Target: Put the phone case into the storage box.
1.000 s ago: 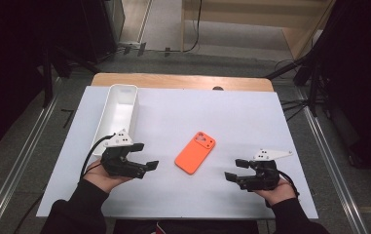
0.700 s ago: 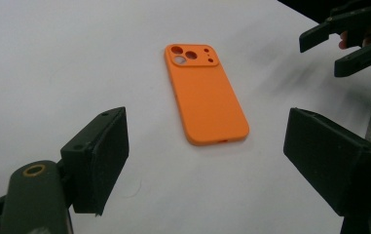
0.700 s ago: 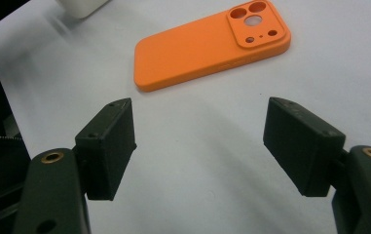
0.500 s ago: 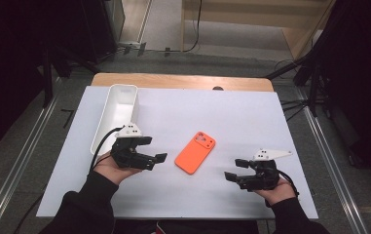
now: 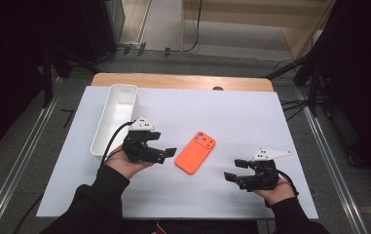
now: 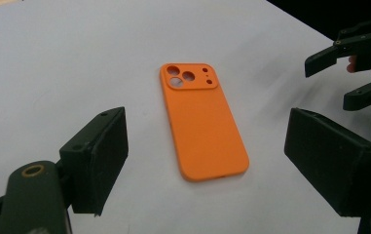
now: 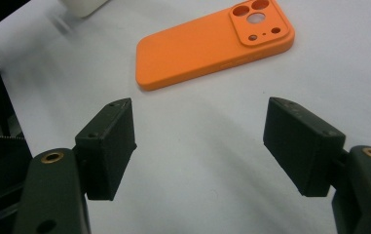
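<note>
An orange phone case lies back up in the middle of the white table, camera cut-outs at its far end. My left gripper hovers just to its left, pointing at it, apart from it. In the left gripper view the case lies ahead between the wide-apart jaws of the left gripper, which have just been opening a little with nothing between them. My right gripper rests at the front right, open and empty. Its own view puts the case beyond the right gripper.
A long white bin stands at the left, behind my left hand. The white sheet covers the table, with a wooden edge at the back. The right gripper shows far off in the left gripper view.
My left hand has moved right and slightly away from me, closer to the orange case. The right hand has stayed where it was.
</note>
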`<state>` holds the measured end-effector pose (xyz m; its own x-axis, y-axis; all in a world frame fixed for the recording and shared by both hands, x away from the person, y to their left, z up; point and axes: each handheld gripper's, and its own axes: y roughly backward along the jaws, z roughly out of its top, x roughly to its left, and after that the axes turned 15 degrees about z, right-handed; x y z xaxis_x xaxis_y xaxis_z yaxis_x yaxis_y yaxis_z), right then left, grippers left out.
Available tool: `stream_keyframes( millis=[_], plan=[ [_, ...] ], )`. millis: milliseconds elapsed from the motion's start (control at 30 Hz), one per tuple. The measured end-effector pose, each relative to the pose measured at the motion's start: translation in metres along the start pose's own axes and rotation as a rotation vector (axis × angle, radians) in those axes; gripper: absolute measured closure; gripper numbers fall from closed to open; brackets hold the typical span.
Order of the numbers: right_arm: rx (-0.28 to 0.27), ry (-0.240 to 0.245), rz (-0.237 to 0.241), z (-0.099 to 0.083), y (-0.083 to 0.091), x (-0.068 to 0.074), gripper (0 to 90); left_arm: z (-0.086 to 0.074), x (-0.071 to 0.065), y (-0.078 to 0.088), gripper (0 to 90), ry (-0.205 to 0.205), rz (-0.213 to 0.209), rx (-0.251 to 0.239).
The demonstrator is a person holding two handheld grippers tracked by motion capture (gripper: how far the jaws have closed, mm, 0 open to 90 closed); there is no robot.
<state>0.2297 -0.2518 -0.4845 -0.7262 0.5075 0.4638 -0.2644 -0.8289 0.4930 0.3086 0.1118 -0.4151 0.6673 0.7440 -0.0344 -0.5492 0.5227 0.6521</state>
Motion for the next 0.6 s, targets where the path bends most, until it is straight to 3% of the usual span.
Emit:
stream_keyframes(
  millis=[367,600],
  plan=[
    [0.003,0.006,0.002,0.0,0.0,0.0,26.4,0.009,-0.01,-0.012,13.8,-0.025,0.017,0.016],
    [-0.008,-0.005,0.004,0.0,0.001,0.0,26.4,0.014,-0.014,-0.024,13.8,-0.01,0.039,0.022]
  ],
)
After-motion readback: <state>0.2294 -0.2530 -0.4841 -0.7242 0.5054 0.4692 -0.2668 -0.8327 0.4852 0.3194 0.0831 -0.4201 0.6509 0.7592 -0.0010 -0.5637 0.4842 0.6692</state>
